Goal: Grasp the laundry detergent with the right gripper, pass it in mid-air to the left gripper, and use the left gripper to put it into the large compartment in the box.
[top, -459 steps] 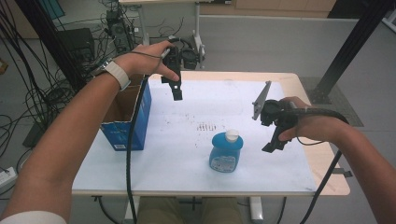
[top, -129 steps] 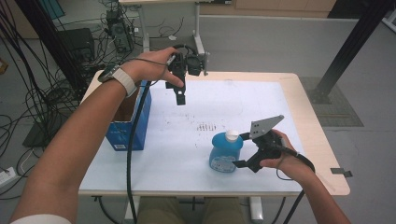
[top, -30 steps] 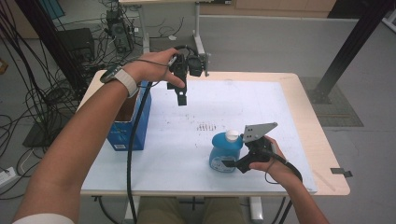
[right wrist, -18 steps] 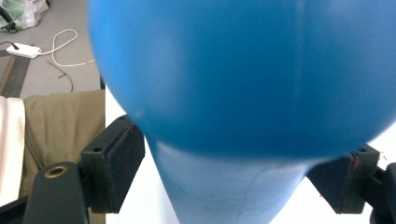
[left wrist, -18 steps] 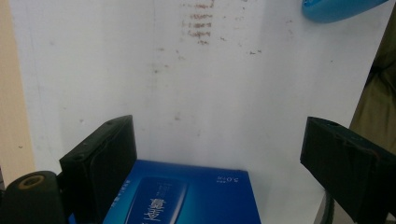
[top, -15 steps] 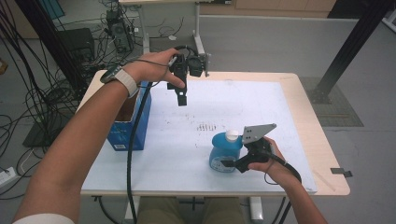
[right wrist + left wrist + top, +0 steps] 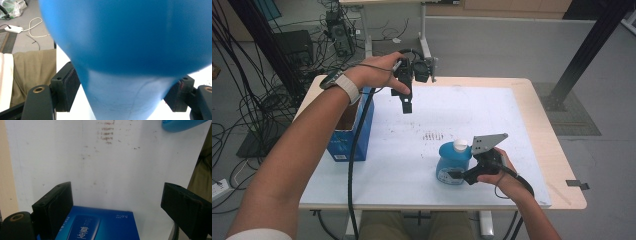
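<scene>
A squat blue bottle (image 7: 451,164) with a white cap (image 7: 460,145) stands near the front of the white table top (image 7: 492,115). My right gripper (image 7: 453,175) reaches in level from the right. Its jaws have just been closing, and both pads (image 7: 71,87) now press on the bottle (image 7: 130,50) low on its body. Farther back on the left my left gripper (image 7: 407,106) hangs above the table, pointing down, open with nothing between its jaws. The left gripper (image 7: 117,202) looks down past a blue box (image 7: 100,226), with the bottle (image 7: 180,123) at the top edge.
An open blue cardboard box (image 7: 354,125) stands at the table's left side. Faint dark marks (image 7: 434,135) dot the white sheet mid-table. Bare wood rims the table (image 7: 557,150). Cables and equipment (image 7: 277,60) crowd the floor at left, and a black post (image 7: 592,45) rises at back right.
Since the earliest frame my right gripper has come down from the right to the bottle's side. Over the last second neither hand has visibly shifted.
</scene>
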`<state>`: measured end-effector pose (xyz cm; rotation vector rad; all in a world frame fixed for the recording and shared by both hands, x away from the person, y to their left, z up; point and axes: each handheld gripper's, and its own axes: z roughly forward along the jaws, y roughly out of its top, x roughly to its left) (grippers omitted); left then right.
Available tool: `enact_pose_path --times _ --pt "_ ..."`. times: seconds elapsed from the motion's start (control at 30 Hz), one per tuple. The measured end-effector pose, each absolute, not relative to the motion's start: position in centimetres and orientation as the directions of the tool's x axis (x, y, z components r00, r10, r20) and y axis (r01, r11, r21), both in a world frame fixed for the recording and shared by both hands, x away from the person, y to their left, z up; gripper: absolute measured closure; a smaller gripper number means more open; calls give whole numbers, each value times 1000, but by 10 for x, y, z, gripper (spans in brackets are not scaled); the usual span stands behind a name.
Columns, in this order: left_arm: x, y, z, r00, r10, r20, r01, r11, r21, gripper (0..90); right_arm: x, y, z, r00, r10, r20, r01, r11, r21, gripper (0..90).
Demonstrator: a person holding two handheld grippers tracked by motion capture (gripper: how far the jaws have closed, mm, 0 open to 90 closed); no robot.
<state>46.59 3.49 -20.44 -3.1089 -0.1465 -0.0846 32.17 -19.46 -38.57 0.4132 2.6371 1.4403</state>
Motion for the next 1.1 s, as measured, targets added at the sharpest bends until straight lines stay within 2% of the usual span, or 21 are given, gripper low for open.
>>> enact_pose_path --times 1.1 --pt "466 34 -205 994 95 57 97 -995 -28 112 321 -192 -390 -959 282 17 161 496 853 319"
